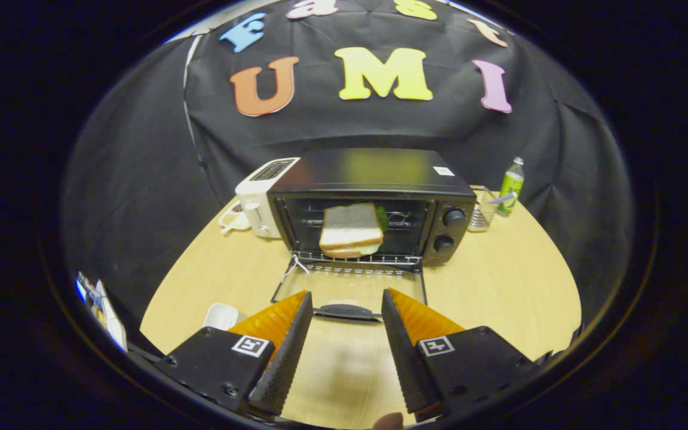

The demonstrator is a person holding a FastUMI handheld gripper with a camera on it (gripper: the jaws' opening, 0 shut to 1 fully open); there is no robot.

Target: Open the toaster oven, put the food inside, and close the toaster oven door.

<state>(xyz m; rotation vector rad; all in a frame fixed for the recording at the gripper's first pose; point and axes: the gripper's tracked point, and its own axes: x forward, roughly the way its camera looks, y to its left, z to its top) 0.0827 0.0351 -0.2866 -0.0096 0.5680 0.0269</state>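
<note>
Black and boxy, the toaster oven (374,203) sits toward the back of the pale wooden table (499,286), its glossy top catching a soft reflection and a small white sticker near the rear corner. I see its glass door (350,289) dropped flat toward me, dark handle (345,311) at the near edge, lying just ahead of my fingertips. Inside, on the wire rack (356,258), rests the sandwich (351,230): white bread with a browned crust, and a bit of green showing behind it. Two round knobs (448,230) are stacked on the oven's right-hand panel. My gripper (344,310) hangs low over the table with its fingers spread wide, nothing between them but bare tabletop and the door handle beyond. Just beside the oven on one side stands a white slot toaster (258,200) with a cup (233,218) next to it; on the other side stand a clear container (483,209) and a green bottle (511,186). A small white dish (220,315) lies near my left finger.
</note>
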